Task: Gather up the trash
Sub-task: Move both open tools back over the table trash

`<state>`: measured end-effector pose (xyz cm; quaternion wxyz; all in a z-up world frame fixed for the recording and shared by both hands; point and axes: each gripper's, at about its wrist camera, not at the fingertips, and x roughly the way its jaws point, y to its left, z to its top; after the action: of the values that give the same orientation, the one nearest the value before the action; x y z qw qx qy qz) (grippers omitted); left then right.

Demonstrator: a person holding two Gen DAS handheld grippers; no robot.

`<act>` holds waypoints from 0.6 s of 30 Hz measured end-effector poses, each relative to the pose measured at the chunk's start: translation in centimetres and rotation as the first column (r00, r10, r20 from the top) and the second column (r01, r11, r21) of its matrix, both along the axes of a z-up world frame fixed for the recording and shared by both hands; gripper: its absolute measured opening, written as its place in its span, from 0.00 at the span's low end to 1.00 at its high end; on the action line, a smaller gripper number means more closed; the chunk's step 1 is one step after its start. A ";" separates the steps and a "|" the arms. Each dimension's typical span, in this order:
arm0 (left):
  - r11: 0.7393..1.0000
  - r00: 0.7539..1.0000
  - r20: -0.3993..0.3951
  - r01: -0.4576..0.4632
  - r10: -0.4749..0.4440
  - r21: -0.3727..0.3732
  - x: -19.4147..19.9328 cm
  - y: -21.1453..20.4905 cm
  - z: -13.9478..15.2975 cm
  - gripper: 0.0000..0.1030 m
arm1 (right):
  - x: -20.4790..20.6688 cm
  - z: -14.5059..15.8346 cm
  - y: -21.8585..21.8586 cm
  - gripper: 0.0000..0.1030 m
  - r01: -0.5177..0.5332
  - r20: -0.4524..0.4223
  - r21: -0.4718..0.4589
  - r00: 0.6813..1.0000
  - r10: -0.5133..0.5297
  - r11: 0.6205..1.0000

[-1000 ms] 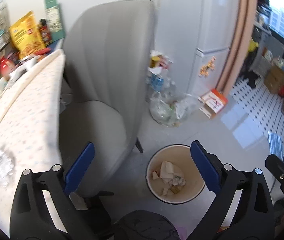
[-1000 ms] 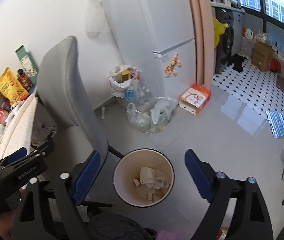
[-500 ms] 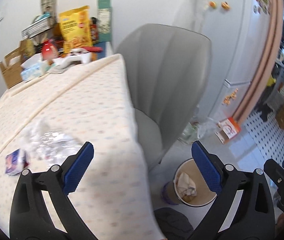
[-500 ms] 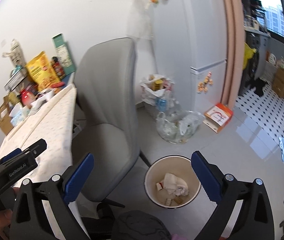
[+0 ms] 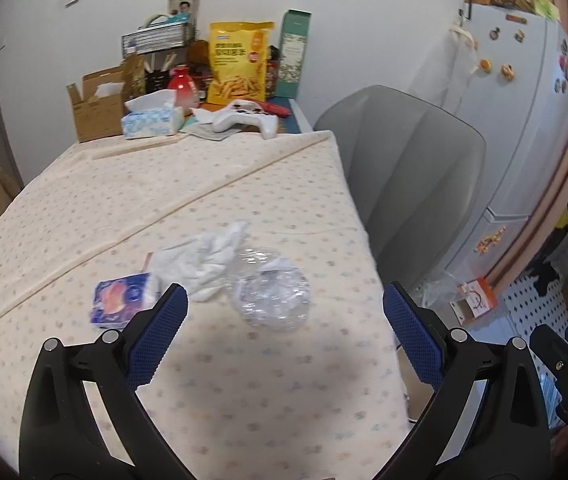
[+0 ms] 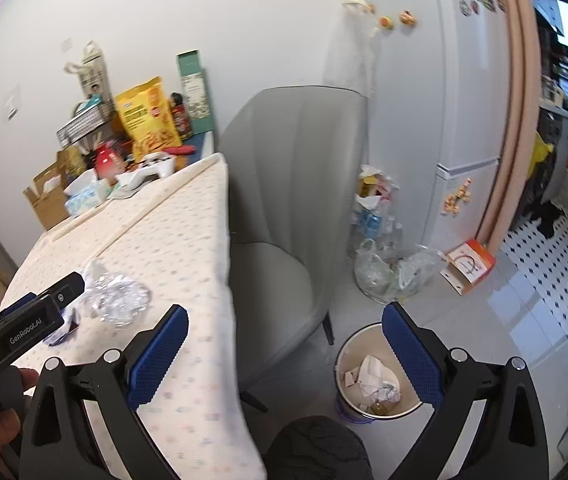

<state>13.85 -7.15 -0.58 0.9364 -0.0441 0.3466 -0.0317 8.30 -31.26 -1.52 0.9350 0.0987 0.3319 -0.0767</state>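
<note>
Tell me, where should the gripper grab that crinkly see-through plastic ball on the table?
Probably across the middle of the crumpled clear plastic, coming down from above. It lies loose on the tablecloth, lumpy with no handle, and the left gripper already hovers open right in front of it.

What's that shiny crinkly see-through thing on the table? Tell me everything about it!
The crumpled clear plastic looks like a scrunched wrapper or thin cup, shiny and wrinkly. It lies on the dotted tablecloth near the table's chair-side edge, touching a crumpled white tissue beside it. The left claw hangs open just in front, not touching it.
</note>
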 end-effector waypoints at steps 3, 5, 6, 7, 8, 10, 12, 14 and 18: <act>0.999 0.999 0.001 -0.037 0.037 -0.011 -0.3 2.4 -0.1 0.94 | 0.2 0.1 2.0 0.92 -0.030 -0.001 -0.009 1.000 0.030 1.000; 0.998 0.998 -0.001 -0.062 0.062 -0.016 -0.6 4.0 -0.3 0.94 | 0.4 0.0 3.6 0.92 -0.055 -0.006 -0.015 0.998 0.055 0.998; 0.997 0.997 -0.002 -0.071 0.071 -0.018 -0.8 4.6 -0.4 0.94 | 0.6 -0.1 4.1 0.92 -0.065 -0.008 -0.016 0.998 0.065 0.998; 0.996 0.996 -0.005 -0.085 0.085 -0.021 -0.9 5.4 -0.5 0.94 | 0.8 -0.1 4.7 0.92 -0.076 -0.011 -0.018 0.997 0.076 0.997; 0.995 0.995 -0.010 -0.100 0.099 -0.023 -1.1 6.1 -0.7 0.94 | 1.0 -0.2 5.4 0.92 -0.089 -0.014 -0.022 0.996 0.089 0.996; 0.992 0.993 -0.018 -0.121 0.120 -0.027 -1.2 7.3 -1.0 0.94 | 1.3 -0.4 6.6 0.92 -0.113 -0.022 -0.025 0.993 0.112 0.993; 0.989 0.990 -0.029 -0.141 0.140 -0.035 -1.3 8.5 -1.4 0.94 | 1.6 -0.7 7.7 0.92 -0.131 -0.028 -0.028 0.991 0.130 0.991; 0.987 0.987 -0.038 -0.158 0.157 -0.040 -1.3 9.6 -1.8 0.94 | 2.0 -1.0 8.6 0.93 -0.151 -0.036 -0.030 0.988 0.150 0.988; 0.981 0.981 -0.054 -0.188 0.186 -0.045 -1.2 11.2 -2.5 0.94 | 2.6 -1.4 10.3 0.92 -0.183 -0.047 -0.033 0.982 0.181 0.983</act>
<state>12.68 4.09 -3.11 0.9250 -0.1008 0.3632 0.0487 10.92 -21.01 -2.93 0.9322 0.0487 0.3586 0.0008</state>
